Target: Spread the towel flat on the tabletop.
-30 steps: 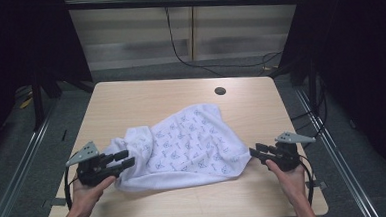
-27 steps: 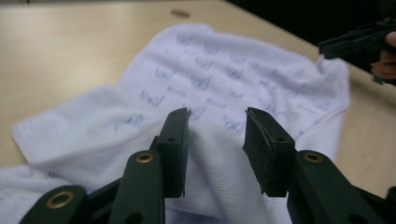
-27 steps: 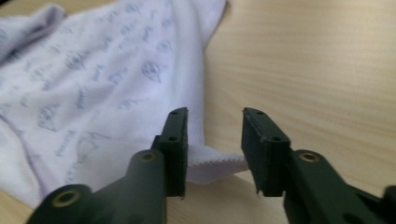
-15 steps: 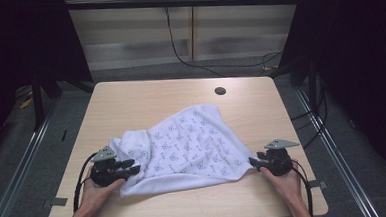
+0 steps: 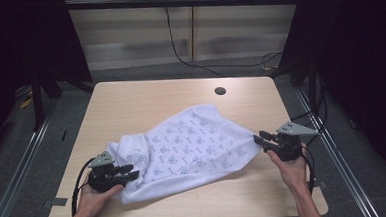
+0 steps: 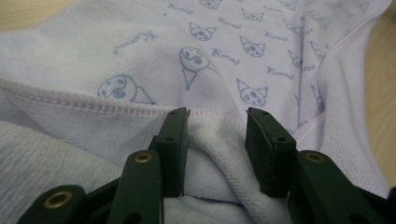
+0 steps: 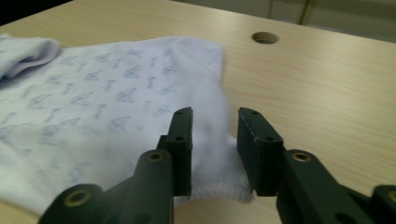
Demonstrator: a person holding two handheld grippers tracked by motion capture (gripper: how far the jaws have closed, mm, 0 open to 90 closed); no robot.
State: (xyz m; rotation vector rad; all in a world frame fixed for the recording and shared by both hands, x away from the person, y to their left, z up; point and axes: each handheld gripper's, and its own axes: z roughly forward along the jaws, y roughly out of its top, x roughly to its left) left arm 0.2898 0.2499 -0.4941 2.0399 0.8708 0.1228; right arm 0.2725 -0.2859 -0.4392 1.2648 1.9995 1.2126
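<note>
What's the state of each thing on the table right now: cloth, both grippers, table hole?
White printed cloth: lying rumpled on the table, partly spread, hem folded over at the near-left end.
Left gripper: jaws apart, a bunched fold of cloth between them; grip not certain.
Right gripper: jaws apart, the cloth's corner between them; grip not certain.
Table: bare light wood around the cloth.
Round hole: uncovered, beyond the cloth.

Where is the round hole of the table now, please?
In the high view the round hole is in the far right part of the table, beyond the white printed cloth and apart from it.
</note>
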